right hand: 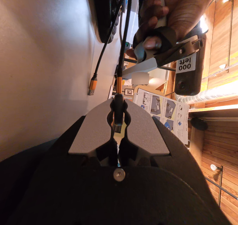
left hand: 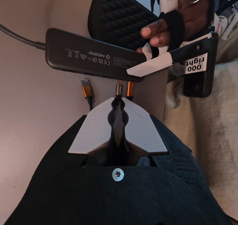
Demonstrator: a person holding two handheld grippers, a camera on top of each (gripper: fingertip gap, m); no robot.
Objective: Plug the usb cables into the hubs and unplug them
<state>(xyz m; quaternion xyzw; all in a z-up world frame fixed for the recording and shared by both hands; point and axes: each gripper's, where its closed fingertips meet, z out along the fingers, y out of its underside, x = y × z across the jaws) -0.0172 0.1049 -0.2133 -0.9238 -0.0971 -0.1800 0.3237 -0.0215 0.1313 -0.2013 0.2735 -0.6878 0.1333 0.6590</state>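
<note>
Pale grey desk [left hand: 25,103] fills the left of both views, with wooden boards and a printed instruction sheet [right hand: 167,115] behind in the right wrist view. Near the desk's edge, the left hand-held gripper [left hand: 118,99] is clenched on the braided cord just behind a grey metal USB plug [left hand: 119,90] whose tip meets the edge of the flat black rectangular hub [left hand: 90,56]; how deep it sits is hidden. An orange-sleeved plug [left hand: 130,88] stands beside it, its tip also hidden, while a second orange-sleeved plug [left hand: 86,90] lies loose on the desk. The right hand-held gripper [right hand: 118,101] pinches the hub's end. The hub's underside carries small printed marks, and both grippers bear white stickers.
</note>
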